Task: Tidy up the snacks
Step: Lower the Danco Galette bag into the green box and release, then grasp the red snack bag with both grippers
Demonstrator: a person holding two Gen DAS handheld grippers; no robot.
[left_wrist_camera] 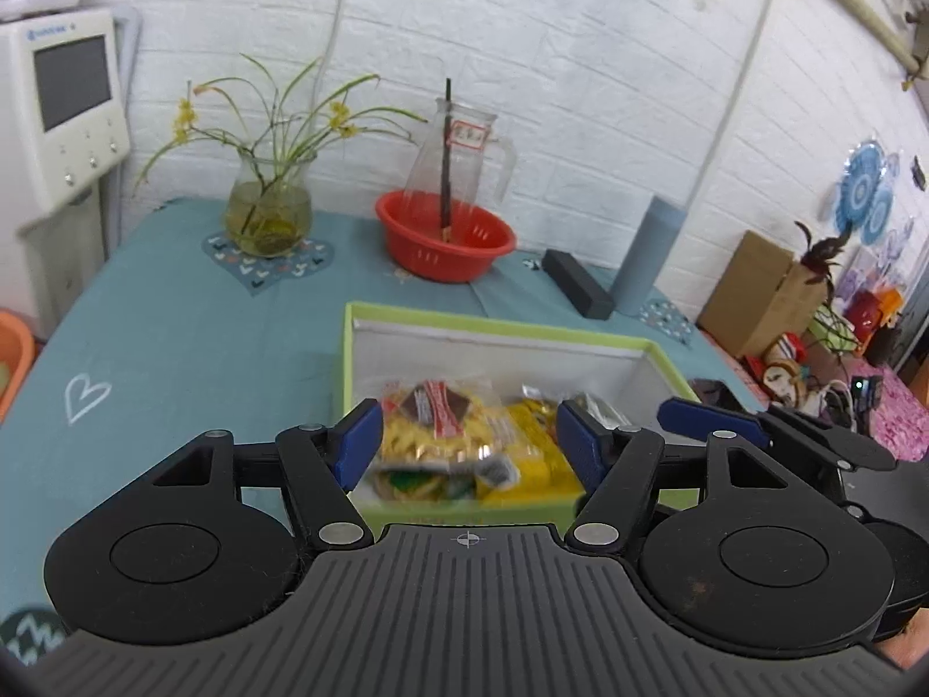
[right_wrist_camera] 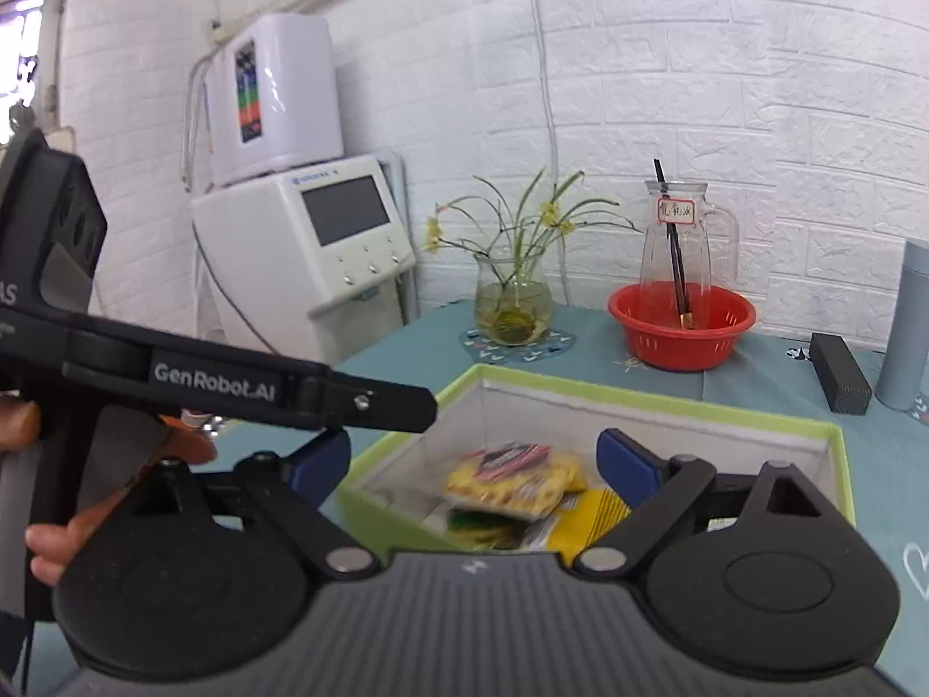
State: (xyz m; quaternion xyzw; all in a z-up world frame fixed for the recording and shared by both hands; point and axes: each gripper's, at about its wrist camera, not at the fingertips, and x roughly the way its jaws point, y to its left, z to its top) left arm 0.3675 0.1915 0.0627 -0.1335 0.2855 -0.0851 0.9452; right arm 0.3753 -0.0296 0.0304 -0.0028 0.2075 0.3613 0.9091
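Both the left gripper point(left_wrist_camera: 470, 444) and the right gripper point(right_wrist_camera: 473, 464) hover with jaws apart and gripping nothing, over the green-rimmed box point(left_wrist_camera: 499, 330) near the worktop's front edge. Inside lie a yellow snack packet point(left_wrist_camera: 441, 430) and other wrapped snacks. Toward the worktop's point(left_wrist_camera: 174, 337) back edge stand a red basket point(left_wrist_camera: 446, 238) holding a glass pitcher point(left_wrist_camera: 458, 162), and a flower vase point(left_wrist_camera: 268, 210).

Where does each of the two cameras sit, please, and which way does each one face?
Left wrist view: on the left gripper, looking along its open blue-padded fingers into the green-rimmed cardboard box of yellow snack packets; the right gripper's tip shows at right.
Right wrist view: on the right gripper, also open, facing the same box from its right; the left gripper's black arm and the person's hand show at left.
Shared: the box, red plastic basket, glass pitcher, flower vase.
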